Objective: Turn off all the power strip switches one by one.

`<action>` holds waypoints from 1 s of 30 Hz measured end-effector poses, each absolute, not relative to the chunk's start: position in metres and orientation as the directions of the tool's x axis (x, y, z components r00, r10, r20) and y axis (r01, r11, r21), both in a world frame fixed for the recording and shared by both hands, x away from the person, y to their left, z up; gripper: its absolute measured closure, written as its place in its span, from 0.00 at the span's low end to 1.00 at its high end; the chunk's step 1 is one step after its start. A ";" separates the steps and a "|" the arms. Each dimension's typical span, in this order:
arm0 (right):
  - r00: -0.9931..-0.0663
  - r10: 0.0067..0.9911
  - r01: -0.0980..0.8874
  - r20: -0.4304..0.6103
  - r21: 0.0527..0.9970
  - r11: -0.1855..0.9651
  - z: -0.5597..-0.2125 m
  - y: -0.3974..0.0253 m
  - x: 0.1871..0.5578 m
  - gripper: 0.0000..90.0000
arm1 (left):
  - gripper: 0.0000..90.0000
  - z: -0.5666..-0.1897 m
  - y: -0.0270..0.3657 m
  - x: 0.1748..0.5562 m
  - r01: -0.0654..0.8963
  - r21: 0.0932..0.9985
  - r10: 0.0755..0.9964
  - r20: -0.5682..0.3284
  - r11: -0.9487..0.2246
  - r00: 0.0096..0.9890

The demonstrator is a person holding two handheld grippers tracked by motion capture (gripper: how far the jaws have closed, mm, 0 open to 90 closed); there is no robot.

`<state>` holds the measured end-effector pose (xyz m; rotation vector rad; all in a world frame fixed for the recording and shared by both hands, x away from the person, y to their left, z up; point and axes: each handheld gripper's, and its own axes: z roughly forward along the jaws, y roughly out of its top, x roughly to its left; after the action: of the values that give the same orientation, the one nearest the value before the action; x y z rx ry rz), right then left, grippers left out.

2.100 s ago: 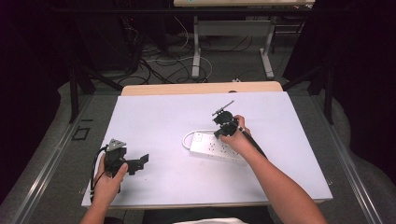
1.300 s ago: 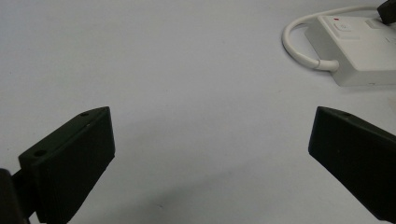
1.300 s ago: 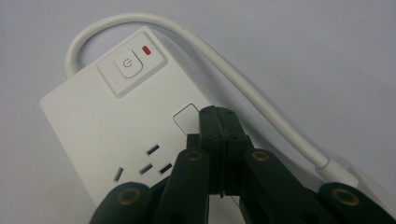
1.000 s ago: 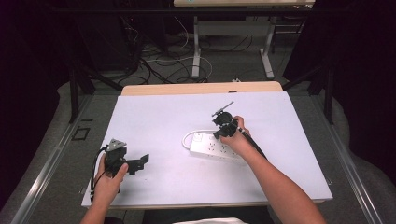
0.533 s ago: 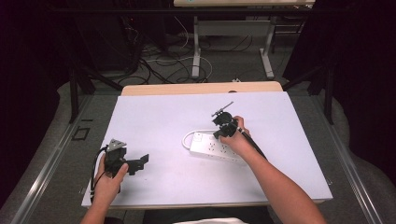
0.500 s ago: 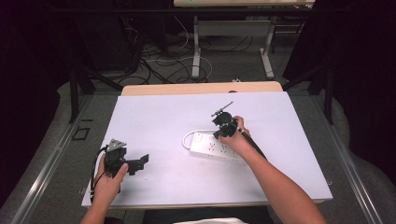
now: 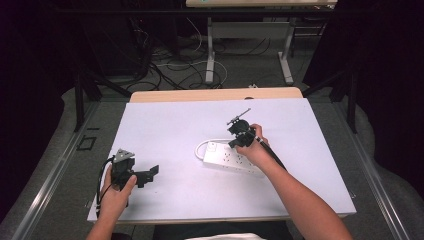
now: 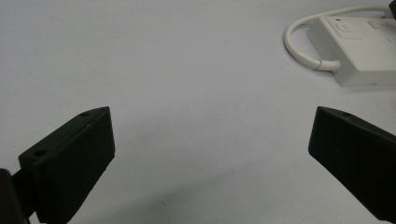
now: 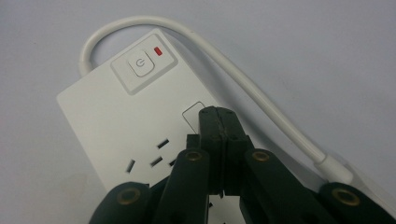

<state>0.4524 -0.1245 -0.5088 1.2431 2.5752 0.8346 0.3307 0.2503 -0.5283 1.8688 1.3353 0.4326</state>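
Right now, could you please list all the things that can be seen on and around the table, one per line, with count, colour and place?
Power strip: one, white, right of the table's centre, lying flat under the right gripper.
Power button: one, white, at the strip's cord end, with a small red light beside it.
Cord: one, white, loops out of the strip's end and runs along its side.
Table: one, white top with a light wooden far edge.
Floor cables: several, dark and white, beyond the table.
Left gripper: one, black, near-left part of the table, jaws wide apart, holding nothing.
Right gripper: one, black, jaws closed together, tips over the strip's top face.
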 end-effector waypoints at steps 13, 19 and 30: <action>-0.628 0.774 0.682 0.084 0.539 0.494 -0.504 -0.135 0.449 1.00 | 0.01 -0.529 0.250 0.331 0.636 0.759 0.908 -0.158 -0.139 0.388; -0.618 0.782 0.688 0.085 0.540 0.485 -0.506 -0.141 0.448 1.00 | 0.01 -0.528 0.250 0.331 0.635 0.760 0.908 -0.159 -0.138 0.388; -0.605 0.792 0.705 0.086 0.521 0.482 -0.509 -0.151 0.447 1.00 | 0.01 -0.528 0.250 0.331 0.638 0.757 0.906 -0.159 -0.144 0.393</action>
<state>0.4469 -0.1513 -0.5088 1.3036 2.5572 0.7809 0.3313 0.2498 -0.5285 1.8708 1.3295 0.4335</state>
